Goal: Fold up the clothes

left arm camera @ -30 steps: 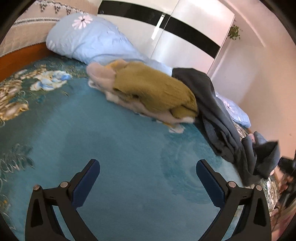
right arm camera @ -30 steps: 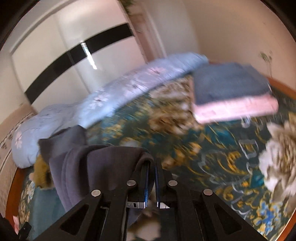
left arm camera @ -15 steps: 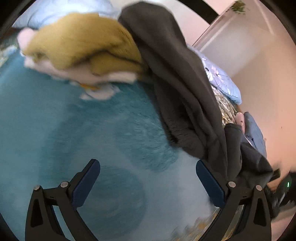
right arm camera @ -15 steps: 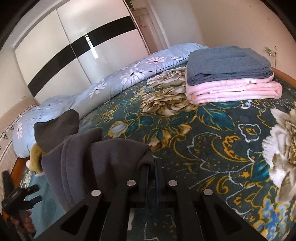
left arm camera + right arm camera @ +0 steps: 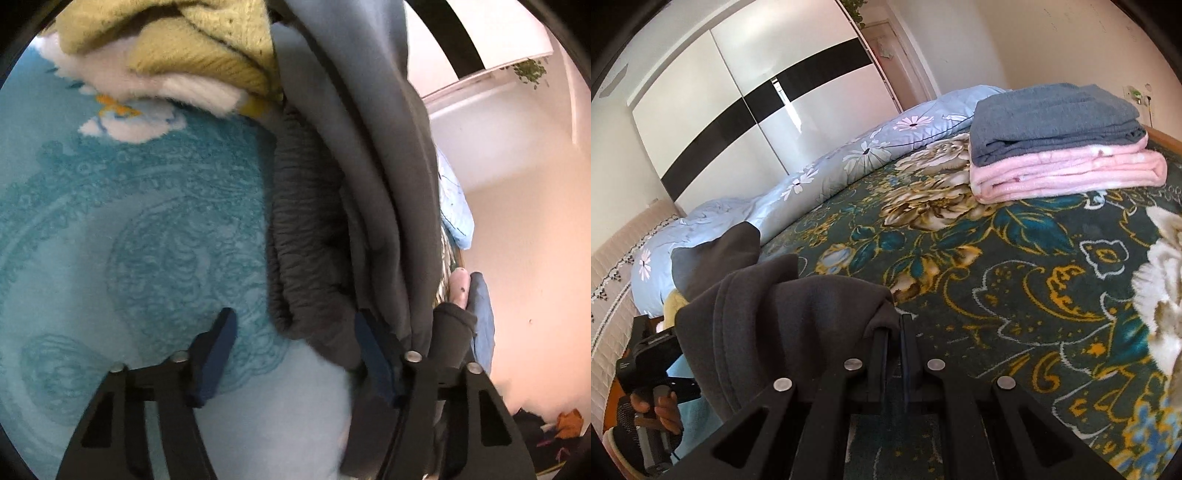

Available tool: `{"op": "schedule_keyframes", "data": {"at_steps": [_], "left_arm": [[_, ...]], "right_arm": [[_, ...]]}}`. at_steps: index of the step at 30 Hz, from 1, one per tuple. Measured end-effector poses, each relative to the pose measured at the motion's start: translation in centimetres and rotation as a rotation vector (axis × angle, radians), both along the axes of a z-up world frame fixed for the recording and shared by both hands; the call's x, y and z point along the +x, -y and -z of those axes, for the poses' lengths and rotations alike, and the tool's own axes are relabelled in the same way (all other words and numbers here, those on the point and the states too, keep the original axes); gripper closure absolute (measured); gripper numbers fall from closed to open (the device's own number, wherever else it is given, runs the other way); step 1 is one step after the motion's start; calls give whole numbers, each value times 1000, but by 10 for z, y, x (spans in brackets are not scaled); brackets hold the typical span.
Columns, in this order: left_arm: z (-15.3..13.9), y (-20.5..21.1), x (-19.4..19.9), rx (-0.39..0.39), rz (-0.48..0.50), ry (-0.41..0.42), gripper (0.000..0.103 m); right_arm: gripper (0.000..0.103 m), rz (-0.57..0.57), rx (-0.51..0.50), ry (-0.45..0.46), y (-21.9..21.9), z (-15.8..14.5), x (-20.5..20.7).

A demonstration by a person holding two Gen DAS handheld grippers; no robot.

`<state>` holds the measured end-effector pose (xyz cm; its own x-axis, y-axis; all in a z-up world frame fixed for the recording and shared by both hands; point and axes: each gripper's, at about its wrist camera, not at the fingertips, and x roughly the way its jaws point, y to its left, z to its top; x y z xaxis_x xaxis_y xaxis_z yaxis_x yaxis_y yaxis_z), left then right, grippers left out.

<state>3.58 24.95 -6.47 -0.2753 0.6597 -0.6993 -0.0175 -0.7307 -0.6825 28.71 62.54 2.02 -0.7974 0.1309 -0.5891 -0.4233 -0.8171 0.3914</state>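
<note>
A dark grey garment (image 5: 354, 155) hangs from above and trails onto the teal blanket (image 5: 129, 221). Its ribbed hem (image 5: 306, 280) lies between the jaws of my left gripper (image 5: 295, 350), which are closing. The cloth rests against the right pad, and the left pad stands apart from it. My right gripper (image 5: 894, 332) is shut on another edge of the same dark grey garment (image 5: 783, 317), which drapes off to the left over the floral bedspread (image 5: 1015, 295).
A yellow-green knit (image 5: 192, 48) and a white fleece piece (image 5: 166, 85) lie heaped beside the garment. Folded grey-blue cloth (image 5: 1052, 122) sits on folded pink cloth (image 5: 1071, 170) at the far right. A light blue quilt (image 5: 849, 158) lines the bed's far side. A hand (image 5: 661, 406) shows at lower left.
My left gripper swept right from the bare teal blanket to the dark garment's hem, and its jaws narrowed around it. The right gripper sank a little and stays closed on the cloth.
</note>
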Motion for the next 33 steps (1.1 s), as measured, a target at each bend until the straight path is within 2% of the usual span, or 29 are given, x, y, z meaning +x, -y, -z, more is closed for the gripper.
{"op": "schedule_keyframes", "data": {"at_steps": [5,9,13,14,15,17,19,21,26,29,33], "left_arm": [[5,1,1,104,-69,83,58],[-2,-6,6,71,-83,74,58],[-7,-6,9,80,-119,99,58],[-9,-6,9,67,-121,98,62],[-13,-6,11,46,-122,92,71],[-19,-6,14,7,-123,82,76],[-26,-2,18,6,-123,71,82],[-36,2,23,-6,-119,46,88],[-72,24,40,-55,-112,-40,91],[-95,52,54,-81,-120,-91,92],[-125,109,76,-125,-142,-187,92]], "right_arm": [[97,1,-14,-7,-2,4,0],[97,3,-20,-10,-3,5,-1],[97,7,-31,-7,-4,7,-1],[97,9,-37,-7,-4,8,-1],[97,13,-49,-8,-5,8,-1],[97,14,-63,-11,-5,7,0],[97,10,-66,-13,-3,4,2],[97,-8,-55,-19,3,-5,4],[97,-62,-14,-39,27,-31,5],[97,-109,-2,-55,47,-46,5],[97,-196,1,-71,84,-61,0]]}}
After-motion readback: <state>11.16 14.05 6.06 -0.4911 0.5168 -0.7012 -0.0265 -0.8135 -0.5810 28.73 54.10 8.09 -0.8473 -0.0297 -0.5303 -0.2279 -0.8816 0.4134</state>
